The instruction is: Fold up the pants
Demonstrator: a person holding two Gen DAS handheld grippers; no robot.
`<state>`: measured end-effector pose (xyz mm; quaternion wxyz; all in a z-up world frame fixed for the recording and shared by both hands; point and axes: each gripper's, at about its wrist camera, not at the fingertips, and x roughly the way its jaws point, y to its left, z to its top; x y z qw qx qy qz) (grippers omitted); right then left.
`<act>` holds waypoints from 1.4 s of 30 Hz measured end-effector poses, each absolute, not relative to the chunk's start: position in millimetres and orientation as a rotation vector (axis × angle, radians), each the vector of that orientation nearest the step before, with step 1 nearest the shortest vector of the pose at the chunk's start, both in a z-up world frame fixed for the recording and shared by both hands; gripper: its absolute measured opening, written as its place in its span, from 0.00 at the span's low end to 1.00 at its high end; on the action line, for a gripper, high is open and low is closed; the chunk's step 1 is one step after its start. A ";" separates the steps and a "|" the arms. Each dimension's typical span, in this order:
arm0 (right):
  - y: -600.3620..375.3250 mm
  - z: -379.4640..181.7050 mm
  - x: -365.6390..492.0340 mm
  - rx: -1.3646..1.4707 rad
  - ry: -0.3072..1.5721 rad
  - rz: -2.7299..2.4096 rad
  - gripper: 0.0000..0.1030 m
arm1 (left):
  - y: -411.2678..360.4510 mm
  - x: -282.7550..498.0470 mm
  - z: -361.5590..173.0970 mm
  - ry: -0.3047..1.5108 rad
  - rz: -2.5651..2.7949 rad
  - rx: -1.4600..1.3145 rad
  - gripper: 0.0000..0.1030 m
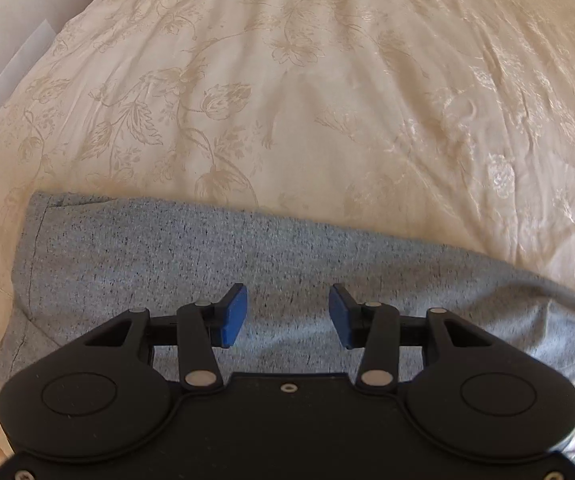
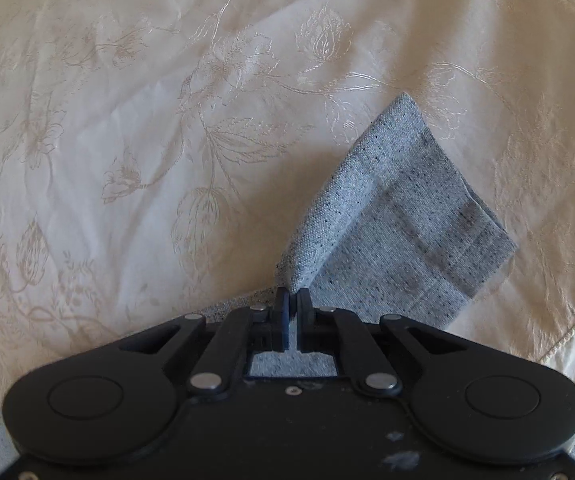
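the grey pants [image 1: 215, 256] are lying flat on the cream floral bedspread [image 1: 287, 100], their long axis running across the left wrist view from a hemmed end at the left toward the right edge. the left gripper [image 1: 287, 314] is hanging over the cloth with its blue pads [image 1: 233, 316] standing well apart and nothing pinched between them. in the right wrist view the right gripper [image 2: 292, 300] is clenching a raised fold of the pants, the hemmed leg end [image 2: 427, 216] pointing up and to the right.

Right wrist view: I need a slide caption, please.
Right gripper pinches shut on a raised fold of the grey pants above the cream floral bedspread.
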<state>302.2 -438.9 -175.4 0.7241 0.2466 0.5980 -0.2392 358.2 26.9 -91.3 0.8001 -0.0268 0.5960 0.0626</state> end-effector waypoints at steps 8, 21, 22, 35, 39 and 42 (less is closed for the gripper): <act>-419.7 -180.0 249.1 0.525 1.335 -0.540 0.01 | 57.0 417.4 -120.1 1.338 0.207 -0.113 0.53; -426.3 -164.5 271.9 0.649 1.217 -0.516 0.29 | 68.5 448.5 -193.6 1.515 0.275 -0.198 0.58; -427.0 -165.5 283.1 0.655 1.201 -0.520 0.29 | 67.6 447.4 -196.2 1.515 0.276 -0.193 0.58; -421.9 -229.3 377.7 0.530 1.341 -0.729 0.29 | 65.7 375.5 -210.2 1.501 0.228 -0.157 0.60; -420.8 -219.0 354.5 0.541 1.309 -0.644 0.05 | 72.8 363.6 -206.0 1.495 0.209 -0.193 0.59; -425.6 -211.3 334.4 0.553 1.285 -0.611 0.05 | 92.4 367.0 -197.4 1.484 0.206 -0.277 0.56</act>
